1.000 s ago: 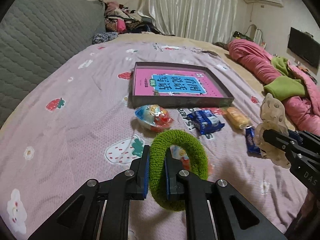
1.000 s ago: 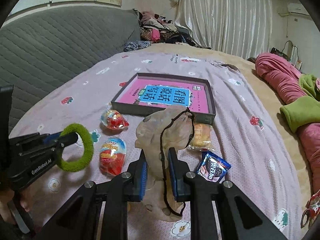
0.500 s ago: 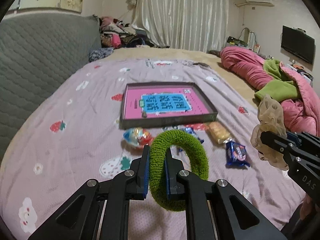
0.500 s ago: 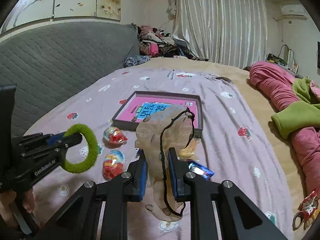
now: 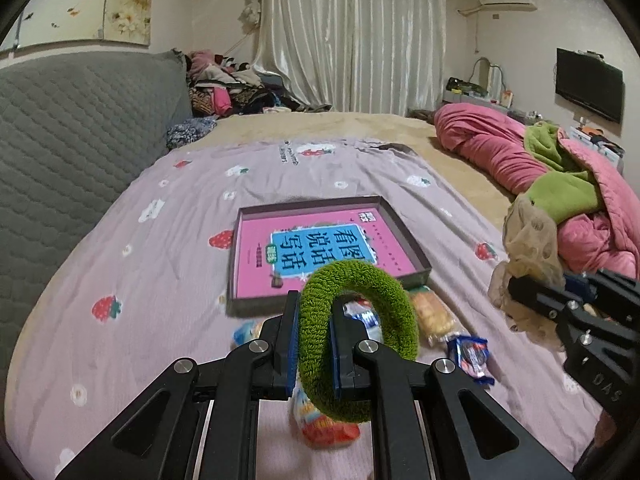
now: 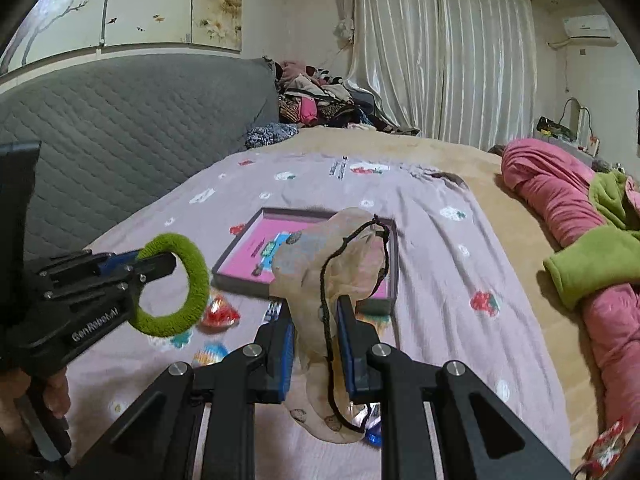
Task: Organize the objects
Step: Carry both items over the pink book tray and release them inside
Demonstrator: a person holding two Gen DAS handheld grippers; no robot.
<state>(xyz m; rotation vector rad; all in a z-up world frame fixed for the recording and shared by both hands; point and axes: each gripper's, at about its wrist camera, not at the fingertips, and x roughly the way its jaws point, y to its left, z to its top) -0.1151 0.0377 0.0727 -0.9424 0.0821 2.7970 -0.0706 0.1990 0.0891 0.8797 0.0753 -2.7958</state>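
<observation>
My left gripper [image 5: 315, 308] is shut on a green fuzzy hair ring [image 5: 384, 300], held above the bed; it also shows in the right wrist view [image 6: 180, 280]. My right gripper [image 6: 316, 312] is shut on a beige drawstring pouch [image 6: 332, 256] with a black cord; the pouch also shows at the right of the left wrist view [image 5: 528, 240]. A shallow grey box [image 5: 404, 232] holding a pink and blue book [image 5: 320, 248] lies on the bedspread ahead, partly hidden by the pouch in the right wrist view [image 6: 240, 252]. Snack packets [image 5: 468, 352] and a wrapped bun [image 5: 432, 312] lie in front of it.
The bed has a lilac strawberry-print spread [image 5: 160, 264]. A grey quilted headboard [image 5: 72, 128] runs along the left. Pink and green bedding [image 5: 560, 184] is heaped on the right. Foil-wrapped toy eggs [image 6: 220, 312] lie under the grippers. Clothes are piled at the far corner [image 6: 320, 100].
Both grippers have risen and drawn back from the box while holding the ring and the pouch. The box and snacks now look smaller and lower in both views.
</observation>
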